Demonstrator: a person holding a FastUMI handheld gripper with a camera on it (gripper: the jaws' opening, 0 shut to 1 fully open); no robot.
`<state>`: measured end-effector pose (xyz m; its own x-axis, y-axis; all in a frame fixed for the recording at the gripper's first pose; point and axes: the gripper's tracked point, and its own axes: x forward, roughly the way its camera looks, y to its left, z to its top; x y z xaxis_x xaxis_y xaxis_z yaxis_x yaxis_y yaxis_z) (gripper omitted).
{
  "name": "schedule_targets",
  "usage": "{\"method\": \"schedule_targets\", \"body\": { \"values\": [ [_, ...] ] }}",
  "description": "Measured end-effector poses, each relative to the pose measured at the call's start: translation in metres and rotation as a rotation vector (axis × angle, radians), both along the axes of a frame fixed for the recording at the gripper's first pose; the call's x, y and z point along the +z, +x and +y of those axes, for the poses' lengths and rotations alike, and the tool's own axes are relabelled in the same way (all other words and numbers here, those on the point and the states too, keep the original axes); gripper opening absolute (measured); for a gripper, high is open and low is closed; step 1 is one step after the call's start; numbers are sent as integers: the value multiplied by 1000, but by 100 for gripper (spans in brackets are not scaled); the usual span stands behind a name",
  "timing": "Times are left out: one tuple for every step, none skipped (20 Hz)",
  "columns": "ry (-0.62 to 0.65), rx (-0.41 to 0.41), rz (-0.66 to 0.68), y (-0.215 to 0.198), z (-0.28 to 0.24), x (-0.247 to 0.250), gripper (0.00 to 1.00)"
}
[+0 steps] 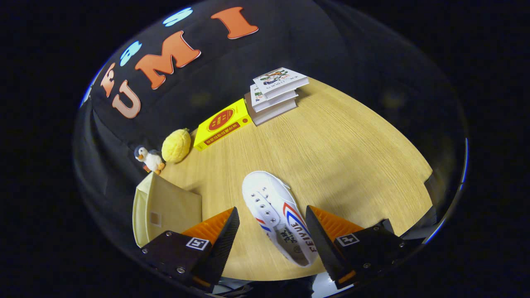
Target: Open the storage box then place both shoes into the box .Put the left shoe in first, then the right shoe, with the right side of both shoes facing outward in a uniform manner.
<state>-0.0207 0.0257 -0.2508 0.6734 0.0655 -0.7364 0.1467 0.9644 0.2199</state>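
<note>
**Operator:** What is the tool's condition, and where is the workpiece?

**Technician:** The gripper (272,225) is released: its two fingers stand wide apart and press on nothing. The white canvas lace-up shoe with red and blue side stripes (276,215) lies on the light wood-grain table (339,153), between the fingers, toe pointing away beyond them, heel nearest the camera. It sits closer to the right finger than the left.

**Operator:** How should the grasp be made?

**Technician:** Judging from this view, centre the fingers across the shoe's midsection before closing. The canvas upper will likely yield, so close over the stiffer sole edges or the heel area. Note which side carries the stripes, since the task requires a uniform outward-facing side. Whether this is the left or right shoe cannot be told with confidence.

**Operator:** And the container?

**Technician:** The pale cream fabric storage box (165,209) stands just beyond the left finger, near the table's edge. Its interior is hidden from this angle; whether it is open, or holds a shoe, cannot be told.

**Operator:** Obstructions?

**Technician:** A toy penguin (149,159), a yellow plush ball (176,145), a yellow book (222,123) and a stack of books (275,94) line the far side, well apart from the shoe.
</note>
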Motion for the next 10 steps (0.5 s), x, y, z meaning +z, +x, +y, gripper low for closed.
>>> {"method": "schedule_targets", "body": {
  "values": [
    [-29,18,22,-2,-5,-9,94],
    [-45,36,36,-2,-7,-15,90],
    [-54,51,49,-1,-4,-22,89],
    [-66,62,63,0,-6,-28,85],
    [-82,74,81,0,-8,-37,84],
    [-104,89,101,-1,-10,-43,81],
    [-125,108,120,-4,-12,-49,78],
    [-146,129,139,-5,-12,-55,74],
    [-165,154,155,-6,-13,-60,72],
    [-188,178,169,-5,-14,-65,67]
  ]
}}
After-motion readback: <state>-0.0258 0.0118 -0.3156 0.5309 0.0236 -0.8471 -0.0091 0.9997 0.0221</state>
